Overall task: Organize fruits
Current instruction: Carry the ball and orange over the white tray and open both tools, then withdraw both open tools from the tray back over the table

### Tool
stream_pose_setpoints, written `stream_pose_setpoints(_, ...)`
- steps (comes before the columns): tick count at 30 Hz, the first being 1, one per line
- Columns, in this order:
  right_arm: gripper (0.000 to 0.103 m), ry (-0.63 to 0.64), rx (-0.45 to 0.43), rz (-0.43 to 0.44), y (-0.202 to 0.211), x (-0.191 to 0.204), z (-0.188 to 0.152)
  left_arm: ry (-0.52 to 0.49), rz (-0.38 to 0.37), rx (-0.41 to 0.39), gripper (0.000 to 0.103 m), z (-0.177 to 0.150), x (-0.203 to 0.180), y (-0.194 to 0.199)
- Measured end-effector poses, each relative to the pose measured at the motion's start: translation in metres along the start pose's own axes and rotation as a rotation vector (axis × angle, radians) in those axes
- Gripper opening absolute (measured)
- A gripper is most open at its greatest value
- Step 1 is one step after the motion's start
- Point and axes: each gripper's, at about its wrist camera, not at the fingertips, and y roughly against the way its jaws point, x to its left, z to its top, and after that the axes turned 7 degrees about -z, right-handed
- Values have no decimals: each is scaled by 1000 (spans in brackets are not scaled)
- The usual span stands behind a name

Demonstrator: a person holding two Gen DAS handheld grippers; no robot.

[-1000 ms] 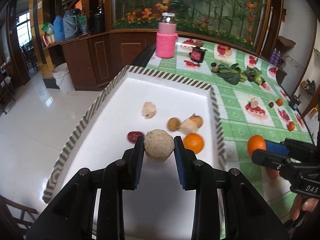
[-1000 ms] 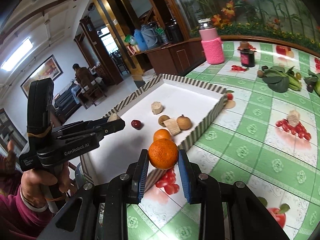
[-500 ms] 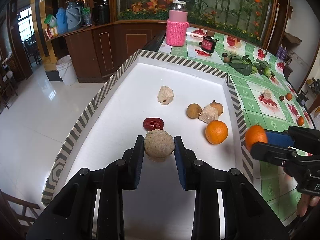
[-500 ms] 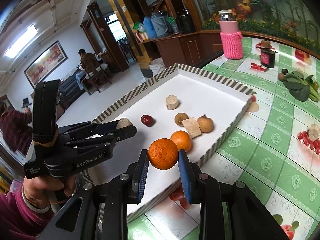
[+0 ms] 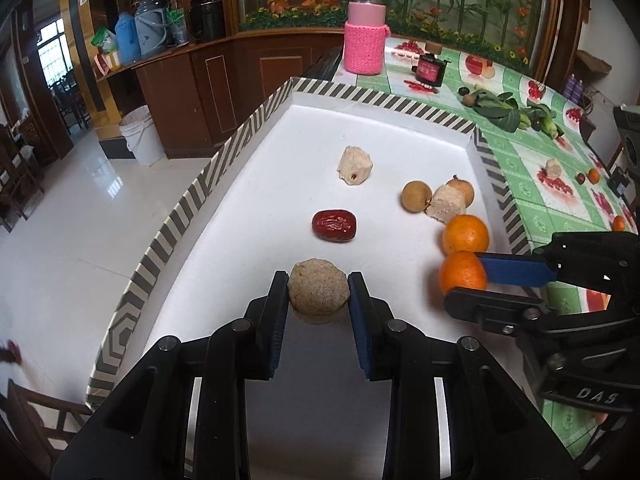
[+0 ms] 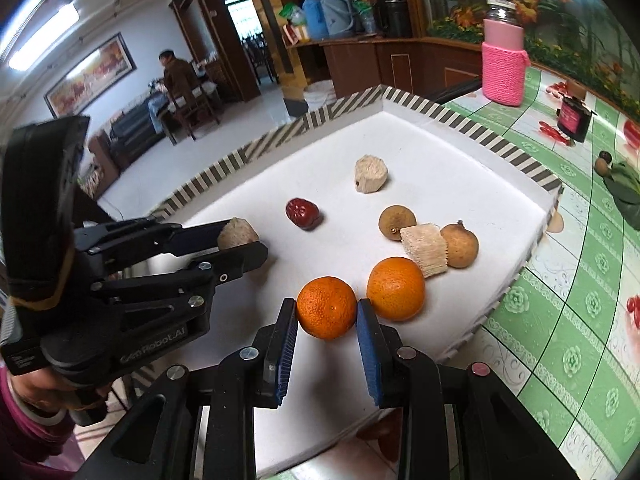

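Note:
My left gripper (image 5: 318,294) is shut on a round tan fibrous chunk (image 5: 318,296), held low over the near part of the white tray (image 5: 256,120). My right gripper (image 6: 326,314) is shut on an orange (image 6: 326,312), just above the tray floor beside a second orange (image 6: 395,288). In the tray lie a red date (image 5: 334,225), a pale chunk (image 5: 355,165), two brown longans (image 6: 397,220) (image 6: 460,244) and a cut pale piece (image 6: 424,249). The right gripper (image 5: 476,280) shows at the right of the left wrist view; the left gripper (image 6: 240,240) shows at the left of the right wrist view.
The tray has a striped rim (image 6: 472,130) and sits on a green checked tablecloth (image 6: 592,320). Farther back stand a pink-sleeved jar (image 5: 365,46), a small dark cup (image 5: 431,70) and leafy greens (image 5: 504,114). More small fruits (image 5: 592,176) lie on the cloth. A person sits in the far room.
Both grippers have come lower over the tray with their loads. The right one moved left over the tray's rim, so its orange now hangs inside, next to the other orange.

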Motion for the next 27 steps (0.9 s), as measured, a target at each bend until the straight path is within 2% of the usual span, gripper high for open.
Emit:
stream_pose_setpoints(7, 30, 31, 18, -43, -10, 6, 0, 5, 50, 8, 29, -1, -1, -7)
stream_pose_setpoints(8, 31, 34, 20, -44, -10, 7, 0, 5, 60, 8, 32, -2, -1, -8)
stream_pose_setpoints(11, 33, 22, 4, -32, -5, 4, -2, 20, 76, 2, 59, -2, 1, -6)
stream_pose_setpoints(12, 33, 15, -4, -28, -2, 3, -2, 27, 78, -9, 61, -2, 2, -4)
stream_pose_setpoints(18, 33, -30, -69, -14, 26, -8, -5, 67, 93, -31, 61, 0, 10, 5)
stream_pose_setpoints(23, 33, -102, -123, 15, 49, -20, -10, 68, 90, -90, 61, 5, 3, 23)
stream_pose_setpoints(27, 33, -121, -155, -11, 65, -28, -15, 79, 65, -142, 61, 10, -7, 38)
